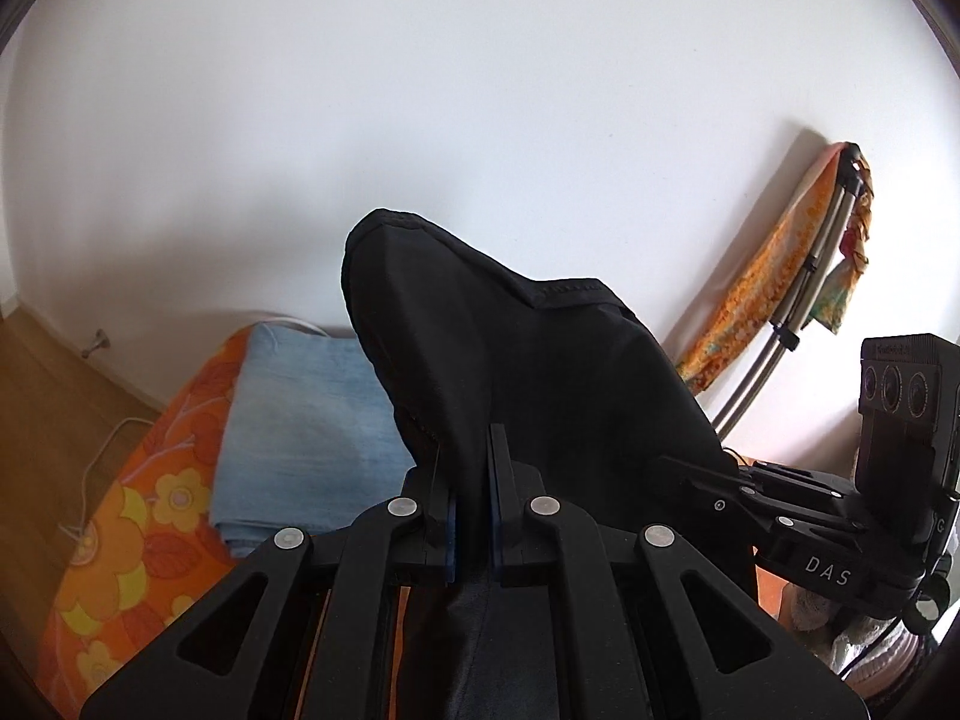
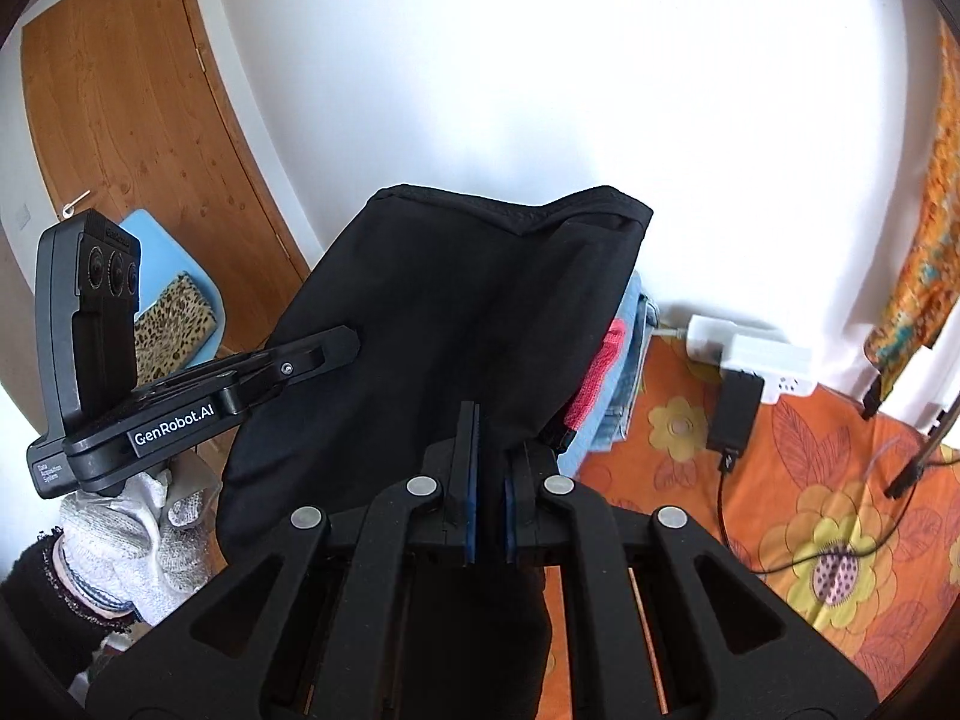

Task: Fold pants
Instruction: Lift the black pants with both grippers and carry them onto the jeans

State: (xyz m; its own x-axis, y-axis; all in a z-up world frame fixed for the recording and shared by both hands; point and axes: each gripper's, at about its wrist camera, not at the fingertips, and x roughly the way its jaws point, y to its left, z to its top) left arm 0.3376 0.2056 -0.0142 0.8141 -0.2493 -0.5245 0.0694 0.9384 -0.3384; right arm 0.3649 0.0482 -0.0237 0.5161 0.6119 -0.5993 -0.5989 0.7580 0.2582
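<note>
The black pants (image 1: 510,348) are lifted in the air in front of the white wall, held by both grippers. My left gripper (image 1: 471,456) is shut on the black pants, with cloth bunched between its pads. My right gripper (image 2: 489,426) is shut on the same pants (image 2: 432,324), which rise ahead of it with the hem seam at the top. The right gripper also shows at the right edge of the left wrist view (image 1: 690,468), its tips against the cloth. The left gripper shows at the left of the right wrist view (image 2: 342,342), clamped on the cloth edge.
An orange flowered sheet (image 2: 810,480) covers the surface below. A folded light blue jeans pile (image 1: 300,420) lies on it, with red cloth (image 2: 600,372) beside. A white power strip (image 2: 750,354) and black cables sit by the wall. A wooden door (image 2: 132,120) stands left.
</note>
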